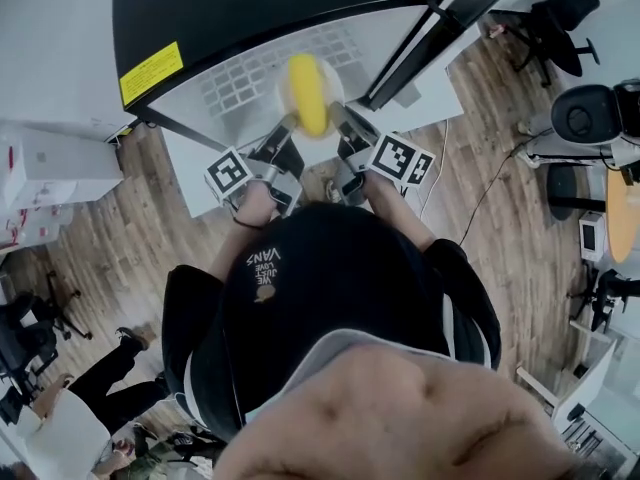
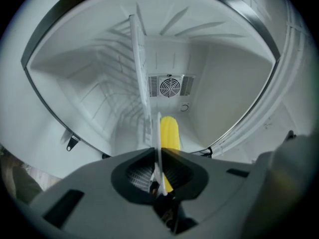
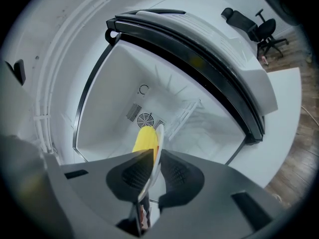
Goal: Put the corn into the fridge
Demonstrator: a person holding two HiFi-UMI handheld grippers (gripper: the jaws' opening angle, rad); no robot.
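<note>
A yellow corn cob lies on a small white plate held at the mouth of the open fridge. My left gripper is shut on the plate's left rim and my right gripper on its right rim. In the left gripper view the plate shows edge-on between the shut jaws of the left gripper, with the corn beyond. The right gripper view shows the same: the right gripper pinches the plate's edge, with the corn beside it. Both point into the white fridge interior.
A wire shelf and a fan vent sit inside the fridge. The fridge door stands open to the right. Office chairs stand at the right, white boxes at the left, another person at the lower left.
</note>
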